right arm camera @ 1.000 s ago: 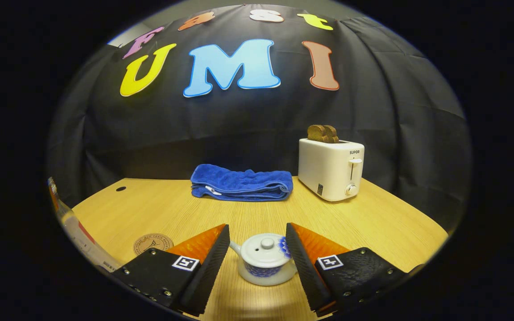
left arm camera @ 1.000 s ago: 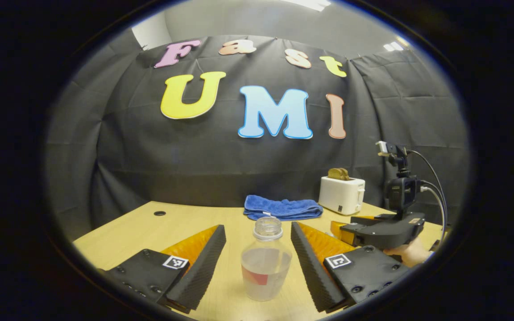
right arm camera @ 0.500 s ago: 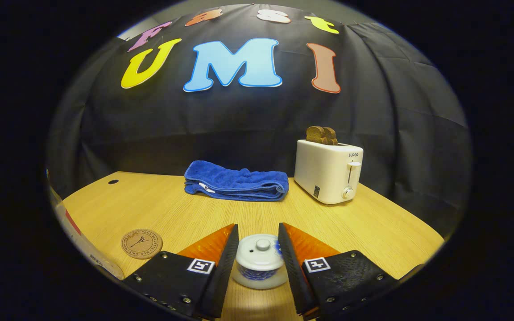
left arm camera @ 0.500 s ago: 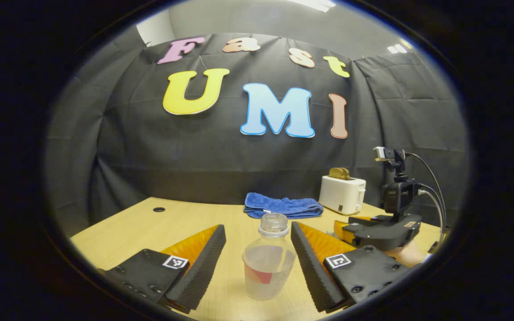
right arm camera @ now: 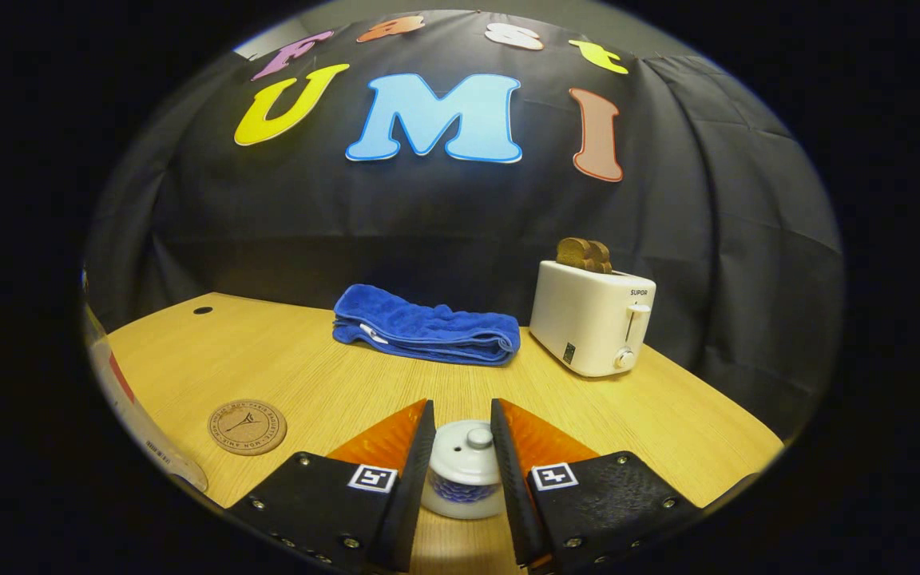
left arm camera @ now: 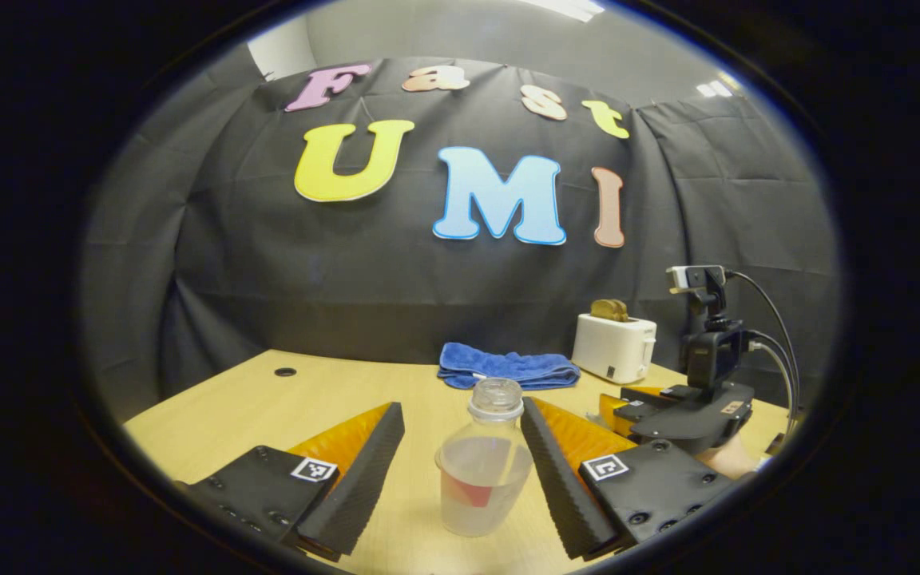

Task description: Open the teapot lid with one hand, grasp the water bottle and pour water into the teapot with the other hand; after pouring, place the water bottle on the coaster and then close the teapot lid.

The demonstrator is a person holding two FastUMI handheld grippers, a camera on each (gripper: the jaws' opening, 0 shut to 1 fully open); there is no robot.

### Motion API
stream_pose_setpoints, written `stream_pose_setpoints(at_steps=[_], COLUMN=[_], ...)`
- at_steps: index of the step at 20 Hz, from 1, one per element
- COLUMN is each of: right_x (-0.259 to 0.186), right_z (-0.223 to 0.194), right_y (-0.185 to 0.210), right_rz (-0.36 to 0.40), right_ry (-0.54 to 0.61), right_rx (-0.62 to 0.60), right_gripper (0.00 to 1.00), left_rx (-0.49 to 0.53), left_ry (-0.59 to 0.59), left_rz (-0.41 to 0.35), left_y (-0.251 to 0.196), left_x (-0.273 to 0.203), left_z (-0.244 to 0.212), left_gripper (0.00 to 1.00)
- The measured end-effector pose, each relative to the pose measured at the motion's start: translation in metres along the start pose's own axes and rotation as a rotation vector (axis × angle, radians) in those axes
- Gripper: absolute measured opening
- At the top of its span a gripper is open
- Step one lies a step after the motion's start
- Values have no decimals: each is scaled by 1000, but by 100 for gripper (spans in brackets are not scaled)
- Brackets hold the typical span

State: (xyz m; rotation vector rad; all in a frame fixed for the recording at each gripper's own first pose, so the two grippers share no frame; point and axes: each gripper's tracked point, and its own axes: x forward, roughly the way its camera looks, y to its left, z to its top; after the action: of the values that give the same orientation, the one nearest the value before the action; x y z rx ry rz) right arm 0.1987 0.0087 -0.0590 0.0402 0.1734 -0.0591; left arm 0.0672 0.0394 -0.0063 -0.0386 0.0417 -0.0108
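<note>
- The teapot (right arm camera: 462,471), white with a blue pattern on its belly, stands on the wooden surface (right arm camera: 332,375) with its lid (right arm camera: 464,449) on, a small round knob on top.
- The right gripper (right arm camera: 462,471) has a finger on each side of the teapot lid, very near or touching it; whether both press on it cannot be told.
- The same gripper also shows in the left gripper view, to the right (left arm camera: 688,411), low over the surface, with a hand (left arm camera: 727,459) beneath it.
- The water bottle (left arm camera: 482,471) is clear and uncapped, partly filled, with a red patch on its label. It stands upright on the surface between the fingers of the left gripper (left arm camera: 460,471).
- The left gripper's fingers are spread wide. The right-hand one is just beside the bottle, perhaps touching its shoulder; the left-hand one stands clearly apart from it.
- In the right gripper view, part of the bottle shows at the far left edge (right arm camera: 120,399).
- The coaster (right arm camera: 247,426), round and brown with a printed mark, lies flat on the surface to the left of the teapot, between it and the bottle, with nothing on it.
- A folded blue towel (right arm camera: 426,327) lies toward the back of the surface.
- A white toaster (right arm camera: 592,316) with brown slices in its slots stands just right of the towel.
</note>
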Motion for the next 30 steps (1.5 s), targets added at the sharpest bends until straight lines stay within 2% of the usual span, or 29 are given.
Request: stream_pose_setpoints(at_steps=[5, 6, 7, 8, 11, 14, 16, 30], right_x=[0, 0, 1, 0, 1, -2, 1, -10], right_z=[1, 6, -4, 2, 2, -1, 2, 34], right_y=[0, -13, -10, -10, -10, -9, -11, -15], right_rz=[8, -56, -48, -27, 16, 29, 31, 69], right_ry=[0, -20, -2, -5, 3, -20, -29, -110], right_rx=[11, 10, 30, 49, 98, 84, 78, 131], right_gripper=[47, 47, 31, 16, 17, 17, 5, 5], left_rx=[4, 5, 6, 5, 6, 1, 1, 12], left_ry=[1, 1, 1, 0, 1, 10, 16, 75], left_rz=[-1, -1, -2, -4, -11, -16, -17, -12], left_y=[-2, -3, -3, -4, -7, -9, -11, -13], left_x=[-1, -1, 0, 0, -1, 1, 0, -8], left_z=[2, 3, 2, 3, 2, -1, -2, -30], left_gripper=[95, 96, 96, 96, 96, 96, 95, 95])
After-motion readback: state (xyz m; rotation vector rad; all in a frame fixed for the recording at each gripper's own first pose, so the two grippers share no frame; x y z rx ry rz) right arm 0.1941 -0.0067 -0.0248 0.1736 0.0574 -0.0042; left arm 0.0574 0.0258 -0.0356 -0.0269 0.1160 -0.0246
